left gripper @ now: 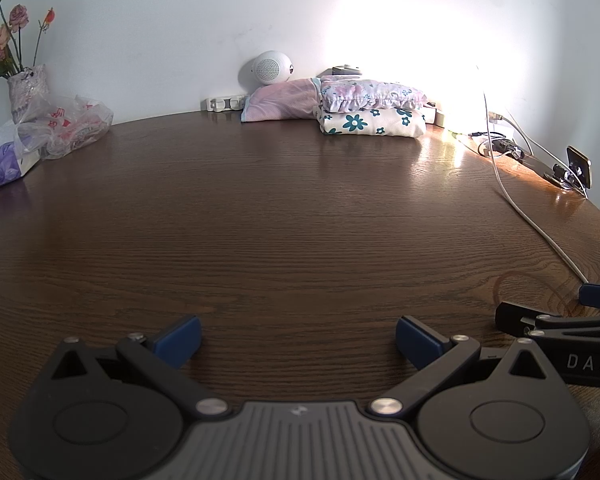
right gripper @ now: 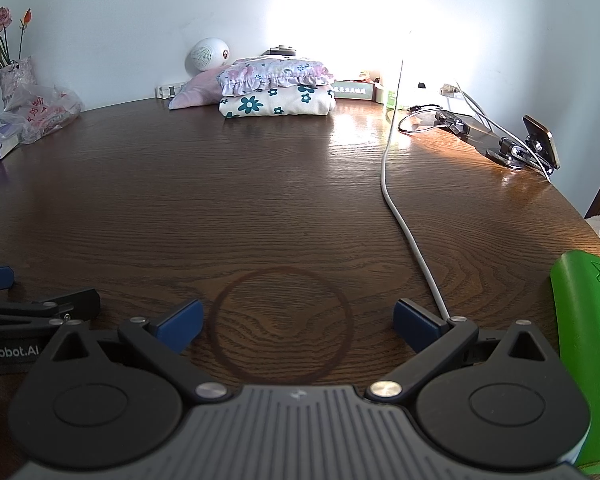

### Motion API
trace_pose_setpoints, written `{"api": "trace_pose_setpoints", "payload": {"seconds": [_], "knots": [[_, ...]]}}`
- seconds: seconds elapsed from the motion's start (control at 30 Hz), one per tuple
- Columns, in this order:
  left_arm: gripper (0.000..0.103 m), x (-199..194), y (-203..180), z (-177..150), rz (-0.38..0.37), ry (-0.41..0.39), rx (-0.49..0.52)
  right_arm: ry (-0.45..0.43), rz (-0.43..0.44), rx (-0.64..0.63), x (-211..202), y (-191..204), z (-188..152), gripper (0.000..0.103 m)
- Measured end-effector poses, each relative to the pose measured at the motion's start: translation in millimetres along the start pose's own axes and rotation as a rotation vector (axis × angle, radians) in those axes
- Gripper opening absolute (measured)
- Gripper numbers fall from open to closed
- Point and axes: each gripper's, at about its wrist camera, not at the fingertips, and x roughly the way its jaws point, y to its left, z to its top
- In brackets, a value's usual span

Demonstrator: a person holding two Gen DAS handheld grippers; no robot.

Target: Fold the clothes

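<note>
Folded clothes (right gripper: 278, 94), upper centre, stacked | soft, light; grip at hems | left gripper (left gripper: 298, 338), right gripper (right gripper: 298, 328): fingers spread, empty

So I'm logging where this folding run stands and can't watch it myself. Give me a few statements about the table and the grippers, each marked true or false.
1. Both the left gripper and the right gripper are open and hold nothing. True.
2. A folded flower-print cloth lies at the far edge of the table, with a ruffled floral piece on top of it. True.
3. A shirt lies spread out between the right gripper's fingers. False: only bare wood with a dark ring mark is there.
4. The white cable runs across the left side of the table. False: it runs down the right side.
5. The vase of flowers stands at the far left. True.
</note>
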Motion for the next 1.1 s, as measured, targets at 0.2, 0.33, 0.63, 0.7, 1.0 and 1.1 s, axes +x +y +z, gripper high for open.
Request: {"api": "trace_pose_setpoints", "payload": {"seconds": [0.2,0.33,0.63,0.7,1.0,1.1], "knots": [[0.103,0.1,0.1,0.1,0.000,0.000,0.000,0.000,-0.001,0.000,0.2,0.0,-0.3,0.102],[0.103,0.1,0.1,0.1,0.001,0.000,0.000,0.000,-0.001,0.000,0.3,0.2,-0.3,0.102],[0.103,-0.4,0.5,-0.2,0.002,0.000,0.000,-0.001,-0.004,0.001,1.0,0.3,0.4,0.102],[0.103,-0.7,0.5,-0.4,0.002,0.000,0.000,0.000,-0.004,0.001,0.7,0.4,0.4,0.102],[0.103,-3.0,4.7,6.5,-0.009,0.024,-0.005,0.014,-0.033,0.030,6.7,9.4,6.9,0.103],[0.093,-10.2,20.8,27.5,-0.085,0.003,-0.030,0.051,0.106,0.151,7.8,7.1,45.4,0.102]]}}
